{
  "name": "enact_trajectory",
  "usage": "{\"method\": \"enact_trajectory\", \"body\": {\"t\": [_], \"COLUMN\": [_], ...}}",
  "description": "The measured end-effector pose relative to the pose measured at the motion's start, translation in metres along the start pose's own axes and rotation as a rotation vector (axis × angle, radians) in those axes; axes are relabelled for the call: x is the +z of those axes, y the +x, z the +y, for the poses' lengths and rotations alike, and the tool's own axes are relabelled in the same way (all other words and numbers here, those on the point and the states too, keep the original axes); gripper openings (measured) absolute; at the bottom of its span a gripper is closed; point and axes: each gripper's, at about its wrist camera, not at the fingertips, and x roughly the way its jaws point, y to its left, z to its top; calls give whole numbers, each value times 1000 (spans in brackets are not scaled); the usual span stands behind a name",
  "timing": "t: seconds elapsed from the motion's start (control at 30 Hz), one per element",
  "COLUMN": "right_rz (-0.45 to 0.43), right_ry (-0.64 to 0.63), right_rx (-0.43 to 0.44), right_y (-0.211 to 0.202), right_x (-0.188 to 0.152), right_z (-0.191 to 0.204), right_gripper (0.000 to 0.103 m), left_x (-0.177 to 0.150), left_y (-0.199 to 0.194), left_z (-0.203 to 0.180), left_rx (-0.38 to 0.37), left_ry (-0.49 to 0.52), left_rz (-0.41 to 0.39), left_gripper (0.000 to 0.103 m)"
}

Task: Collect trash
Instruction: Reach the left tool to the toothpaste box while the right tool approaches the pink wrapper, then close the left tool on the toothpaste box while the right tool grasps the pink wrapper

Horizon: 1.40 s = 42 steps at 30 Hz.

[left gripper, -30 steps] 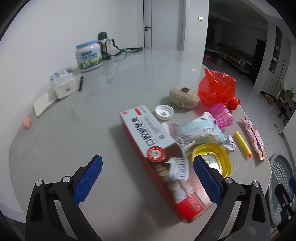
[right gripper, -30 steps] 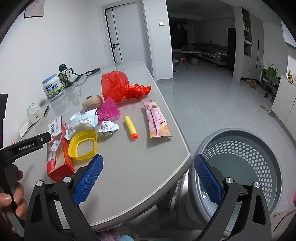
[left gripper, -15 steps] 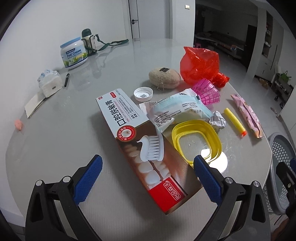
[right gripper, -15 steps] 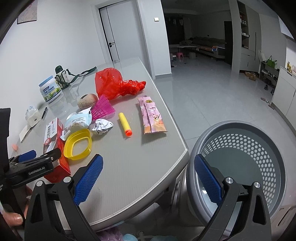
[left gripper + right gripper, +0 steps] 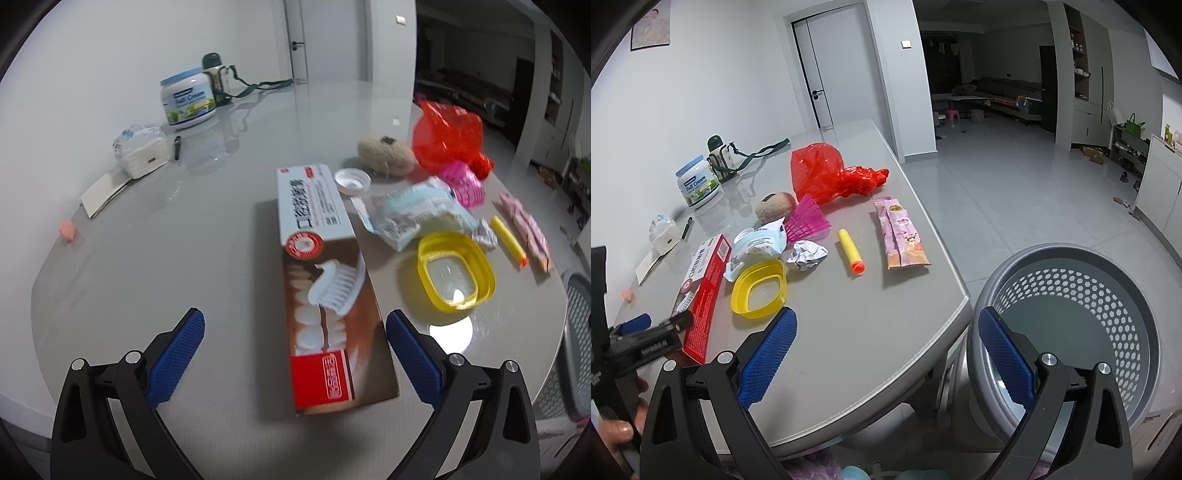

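A long toothpaste box (image 5: 325,280) lies on the grey table (image 5: 166,258), its near end between the blue pads of my open left gripper (image 5: 295,354). The box also shows in the right wrist view (image 5: 701,291). Beside it lie a yellow lid (image 5: 456,275), a pale blue wrapper (image 5: 413,214), a foil ball (image 5: 807,254), a yellow foam dart (image 5: 851,256), a pink wrapper (image 5: 903,238), a pink shuttlecock (image 5: 807,221) and a red plastic bag (image 5: 827,173). My right gripper (image 5: 886,354) is open and empty, above the table's edge beside the grey perforated basket (image 5: 1071,325).
A white bottle cap (image 5: 352,180) and a brown stone-like lump (image 5: 386,158) lie behind the box. A milk powder tub (image 5: 188,98), a flask (image 5: 216,77), a tissue pack (image 5: 138,151), a pen, a card and a small pink lump (image 5: 67,229) sit along the wall side.
My left gripper has swung and come in line with the toothpaste box, whose near end now sits between its pads. My right gripper stays by the basket, shifted slightly.
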Motion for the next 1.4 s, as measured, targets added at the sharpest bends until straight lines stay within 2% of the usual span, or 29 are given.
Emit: {"method": "enact_trajectory", "body": {"t": [0.23,0.4,0.57,0.6,0.63,0.77,0.83,0.9,1.1,1.23,1.4], "right_rz": [16,26,29,33,36,51,56,61,56,43,86], "right_ry": [-3,4,-1,-2,-3,1,-9,-33,-66,-111,-136], "right_rx": [1,-13,-36,-42,-47,-35,-29,-48,-33,-91,-136], "right_y": [6,14,23,26,29,43,50,57,70,84,114], "right_x": [-1,0,2,4,5,15,20,27,46,60,73], "right_z": [1,-4,-11,-13,-14,-22,-22,-21,-15,-12,-16], "right_gripper": [94,94,94,94,94,94,94,94,94,94,93], "left_x": [15,21,22,21,22,24,25,26,28,32,34], "left_y": [20,35,45,47,47,48,49,52,48,39,37], "left_z": [3,-7,-10,-10,-9,-4,-5,-7,-6,-6,-5], "left_rx": [0,22,-10,-15,-21,-40,-50,-60,-84,-85,-103], "left_ry": [-34,9,22,24,20,-3,5,20,25,35,38], "left_rz": [3,13,30,30,30,17,20,31,21,-13,-21], "left_gripper": [97,97,95,93,85,76,61,53,51,51,51]}}
